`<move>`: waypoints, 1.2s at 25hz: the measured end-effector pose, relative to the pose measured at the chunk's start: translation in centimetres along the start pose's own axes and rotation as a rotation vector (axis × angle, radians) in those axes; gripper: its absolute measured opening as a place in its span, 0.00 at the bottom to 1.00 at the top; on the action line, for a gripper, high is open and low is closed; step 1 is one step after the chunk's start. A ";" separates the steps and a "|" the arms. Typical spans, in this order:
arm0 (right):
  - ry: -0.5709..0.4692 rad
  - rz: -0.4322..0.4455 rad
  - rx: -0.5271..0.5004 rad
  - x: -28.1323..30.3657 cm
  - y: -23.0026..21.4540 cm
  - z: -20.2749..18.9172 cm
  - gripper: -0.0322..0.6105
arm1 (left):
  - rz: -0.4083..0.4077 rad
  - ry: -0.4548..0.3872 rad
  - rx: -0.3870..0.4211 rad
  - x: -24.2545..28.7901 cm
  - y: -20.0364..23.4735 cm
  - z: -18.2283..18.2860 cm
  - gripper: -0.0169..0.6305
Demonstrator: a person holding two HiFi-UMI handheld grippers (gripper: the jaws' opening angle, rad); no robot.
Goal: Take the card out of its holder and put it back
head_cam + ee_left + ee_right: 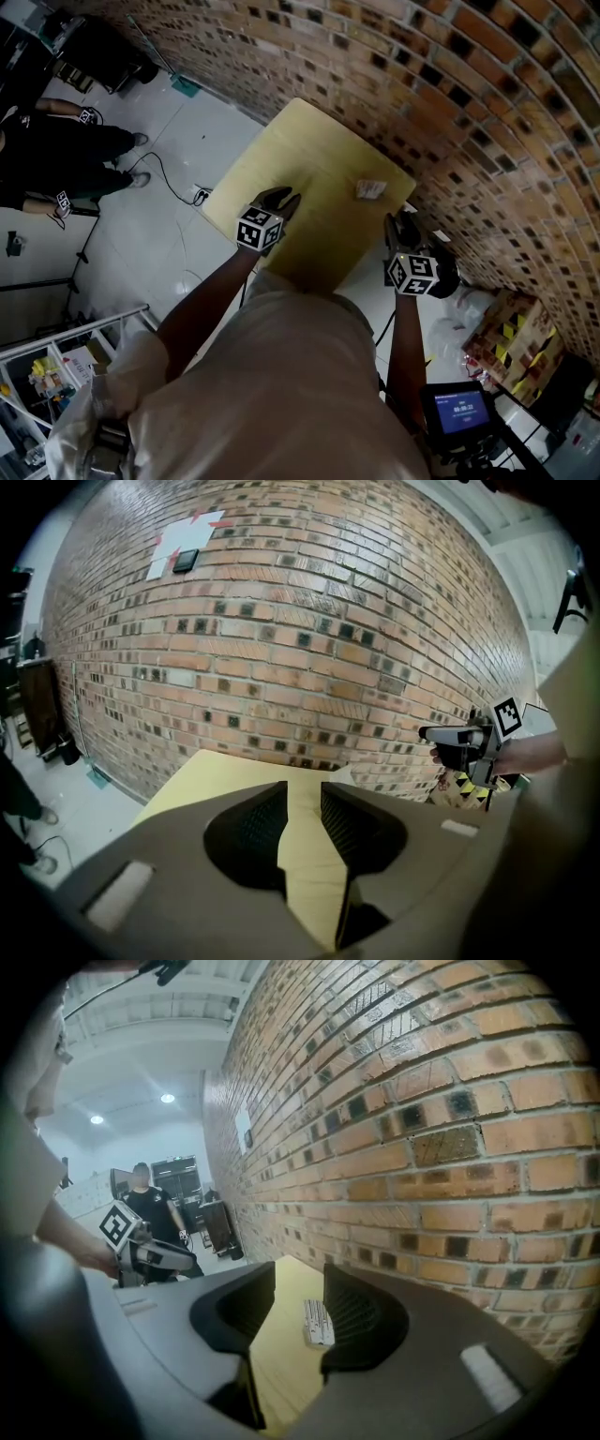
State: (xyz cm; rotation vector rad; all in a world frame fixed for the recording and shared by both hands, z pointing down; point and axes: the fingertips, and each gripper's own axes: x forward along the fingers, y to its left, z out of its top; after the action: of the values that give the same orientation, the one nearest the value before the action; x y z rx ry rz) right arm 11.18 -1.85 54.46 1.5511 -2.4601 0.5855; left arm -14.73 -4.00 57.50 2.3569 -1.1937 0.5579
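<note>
A small white card holder with the card in it [370, 189] lies on the yellow table [309, 169] near its far right corner, close to the brick wall. In the right gripper view the holder [318, 1322] shows between the jaws, some way ahead on the tabletop. My right gripper [401, 225] hovers at the table's near right edge, open and empty [300, 1279]. Over the table's near left part is my left gripper [281, 200], its jaws apart with only bare tabletop between them [304, 794].
A brick wall [450, 112] runs along the table's far and right sides. A person [56, 155] stands on the white floor at the left, near a cable [173, 183]. A cardboard box [511, 337] and a small screen [457, 411] sit at the lower right.
</note>
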 end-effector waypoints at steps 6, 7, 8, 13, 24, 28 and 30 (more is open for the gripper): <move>0.007 -0.005 0.015 -0.6 0.4 -1.2 0.31 | -0.021 0.043 0.009 -0.3 -0.9 -1.6 0.23; 0.010 -0.008 0.018 -0.7 0.5 -1.4 0.31 | -0.027 0.050 0.011 -0.5 -1.1 -1.9 0.23; 0.011 -0.011 0.019 -0.8 0.6 -1.6 0.31 | -0.033 0.057 0.013 -0.6 -1.3 -2.2 0.23; 0.011 -0.003 0.007 -0.2 2.3 -1.4 0.30 | -0.040 0.069 0.025 -1.3 -0.5 -2.7 0.23; 0.008 -0.052 -0.045 -1.0 7.1 -1.2 0.30 | -0.148 0.071 0.071 -3.9 -0.3 -4.2 0.23; 0.023 -0.054 -0.049 -1.3 10.6 -2.3 0.30 | -0.155 0.048 0.040 -7.5 1.2 -4.9 0.23; 0.020 -0.053 -0.045 -1.1 12.6 -2.7 0.30 | -0.154 0.046 0.033 -9.5 2.3 -5.7 0.23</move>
State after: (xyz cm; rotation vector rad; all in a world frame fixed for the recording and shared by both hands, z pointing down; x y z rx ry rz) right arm 0.24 4.92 53.62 1.5801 -2.3928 0.5314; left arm -22.75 4.04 57.59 2.4247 -0.9795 0.5803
